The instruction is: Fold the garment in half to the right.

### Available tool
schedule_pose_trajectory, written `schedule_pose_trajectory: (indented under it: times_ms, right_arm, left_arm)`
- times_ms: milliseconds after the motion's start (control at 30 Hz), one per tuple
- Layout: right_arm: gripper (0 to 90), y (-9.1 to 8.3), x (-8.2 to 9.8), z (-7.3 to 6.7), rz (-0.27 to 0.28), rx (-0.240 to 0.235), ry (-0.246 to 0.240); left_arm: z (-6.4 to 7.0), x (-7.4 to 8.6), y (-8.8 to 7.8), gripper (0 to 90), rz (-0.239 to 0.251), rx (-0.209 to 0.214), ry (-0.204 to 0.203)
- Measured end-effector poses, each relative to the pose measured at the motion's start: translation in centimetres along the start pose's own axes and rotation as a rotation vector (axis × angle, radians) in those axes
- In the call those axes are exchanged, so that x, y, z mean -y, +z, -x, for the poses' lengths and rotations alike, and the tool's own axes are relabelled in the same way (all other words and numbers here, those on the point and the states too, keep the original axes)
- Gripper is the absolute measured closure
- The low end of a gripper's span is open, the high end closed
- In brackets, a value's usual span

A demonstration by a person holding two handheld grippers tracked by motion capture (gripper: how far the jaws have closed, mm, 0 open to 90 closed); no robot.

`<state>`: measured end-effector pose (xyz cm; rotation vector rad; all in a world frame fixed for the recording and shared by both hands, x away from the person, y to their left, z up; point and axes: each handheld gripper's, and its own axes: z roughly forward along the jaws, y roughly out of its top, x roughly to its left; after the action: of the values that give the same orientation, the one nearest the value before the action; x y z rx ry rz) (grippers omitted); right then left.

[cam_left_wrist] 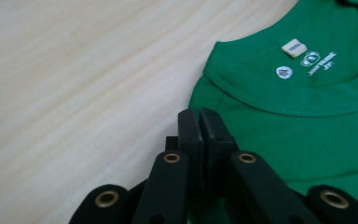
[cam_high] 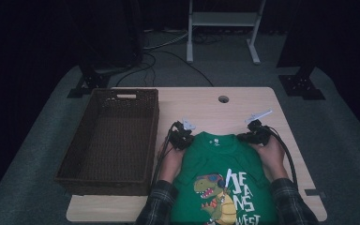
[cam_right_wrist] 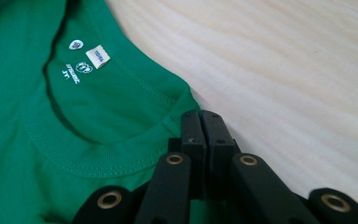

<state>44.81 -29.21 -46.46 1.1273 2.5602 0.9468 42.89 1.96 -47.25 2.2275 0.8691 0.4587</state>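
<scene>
While the wicker basket point(cam_high: 108, 140) waits at far left, the left gripper point(cam_high: 182, 136) has its jaws pinched together on one shoulder of the green T-shirt point(cam_high: 225, 173). That shirt lies lengthwise toward the person, and the right gripper point(cam_high: 255, 136) is clamped on the opposite shoulder, farther from the basket.

Dim room: grey carpet point(cam_high: 37, 136), white frame legs point(cam_high: 222, 28) beyond wooden table point(cam_high: 243, 101).

A dim lab or studio; black curtains, floor cables point(cam_high: 168, 51), a white stand point(cam_high: 222, 28) behind the table point(cam_high: 243, 101)
</scene>
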Motion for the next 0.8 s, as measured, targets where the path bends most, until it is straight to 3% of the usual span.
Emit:
schedule_pose_trajectory:
  times_ms: [100, 167, 333, 533, 667, 800]
  right_arm:
    - [89.3, 0.1, -0.5, 0.2, -0.015, 0.01, 0.005]
    - [89.4, -0.5, -0.7, -0.1, 0.0, 0.023, -0.008]
    - [89.3, -3.6, -0.8, -1.4, 0.07, 0.031, -0.049]
    - [89.3, -7.3, 0.3, -4.0, 0.098, 0.019, -0.078]
    - [89.3, -8.3, 2.2, -5.9, 0.08, 0.005, -0.084]
    - [89.3, -8.0, 4.5, -6.6, 0.103, -0.07, -0.056]
  left_arm:
    - [-0.1, -0.4, 0.1, 88.8, -0.01, -0.004, -0.005]
    - [-0.2, -0.4, -0.4, 88.9, 0.019, 0.007, -0.022]
    - [0.3, -0.9, -3.7, 88.8, 0.089, 0.028, -0.05]
    - [2.8, -0.8, -7.9, 88.7, 0.087, 0.054, -0.014]
    - [4.9, 0.3, -9.0, 88.7, 0.073, 0.06, 0.022]
    - [6.3, 2.4, -9.1, 88.7, 0.049, 0.084, 0.009]
